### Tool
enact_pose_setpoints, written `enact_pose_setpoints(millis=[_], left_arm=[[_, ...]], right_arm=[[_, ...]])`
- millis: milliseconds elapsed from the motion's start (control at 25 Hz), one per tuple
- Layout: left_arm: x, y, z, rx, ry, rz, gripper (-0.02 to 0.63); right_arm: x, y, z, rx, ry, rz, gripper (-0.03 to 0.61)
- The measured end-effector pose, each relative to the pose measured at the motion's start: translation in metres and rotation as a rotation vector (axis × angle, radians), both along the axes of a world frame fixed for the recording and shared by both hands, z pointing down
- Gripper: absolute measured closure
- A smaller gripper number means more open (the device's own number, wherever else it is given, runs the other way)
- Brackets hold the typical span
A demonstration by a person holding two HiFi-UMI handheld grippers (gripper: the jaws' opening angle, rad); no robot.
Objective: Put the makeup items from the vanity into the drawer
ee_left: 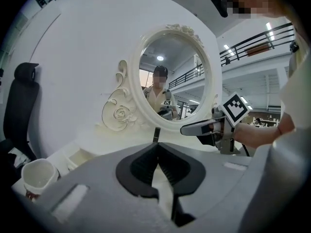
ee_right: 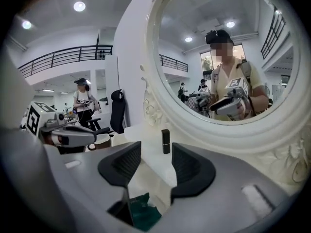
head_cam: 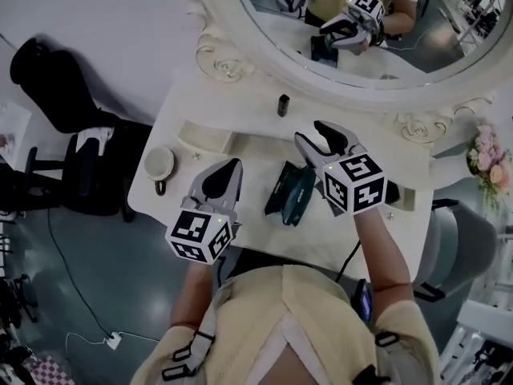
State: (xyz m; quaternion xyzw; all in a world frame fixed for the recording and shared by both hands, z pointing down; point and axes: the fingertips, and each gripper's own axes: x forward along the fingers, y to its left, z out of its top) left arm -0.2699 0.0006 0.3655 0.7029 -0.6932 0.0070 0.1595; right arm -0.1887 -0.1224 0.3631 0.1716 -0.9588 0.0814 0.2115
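A small dark lipstick tube stands upright on the white vanity, close under the oval mirror. A dark teal pouch lies on the vanity between my two grippers. My right gripper is open and empty above the pouch's far end. In the right gripper view the tube shows beyond the gap of the right gripper, and the pouch shows below it. My left gripper hovers left of the pouch. Its tips meet in the left gripper view, with nothing between them.
A white cup sits at the vanity's left end, beside a shallow open recess. A black office chair stands to the left. Pink flowers and a grey chair are on the right.
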Motion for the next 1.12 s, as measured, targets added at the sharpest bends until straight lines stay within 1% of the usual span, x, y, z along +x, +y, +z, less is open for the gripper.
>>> enact_pose_setpoints(millis=[320, 680, 1000, 1080, 1120], left_arm=[[-0.021, -0.021, 0.015, -0.017, 0.039, 0.048, 0.614], [-0.028, -0.041, 0.033, -0.031, 0.075, 0.098, 0.614], [-0.031, -0.047, 0.043, -0.037, 0.108, 0.143, 0.614], [-0.033, -0.047, 0.045, -0.041, 0.11, 0.15, 0.614], [-0.034, -0.048, 0.046, -0.043, 0.112, 0.153, 0.614]], right_arm=[[-0.041, -0.021, 0.019, -0.007, 0.042, 0.03, 0.377], [-0.065, -0.04, 0.041, -0.004, 0.097, 0.064, 0.377], [-0.081, -0.053, 0.054, 0.011, 0.126, 0.104, 0.377], [-0.083, -0.054, 0.056, 0.022, 0.132, 0.115, 0.393], [-0.083, -0.055, 0.057, 0.027, 0.136, 0.119, 0.412]])
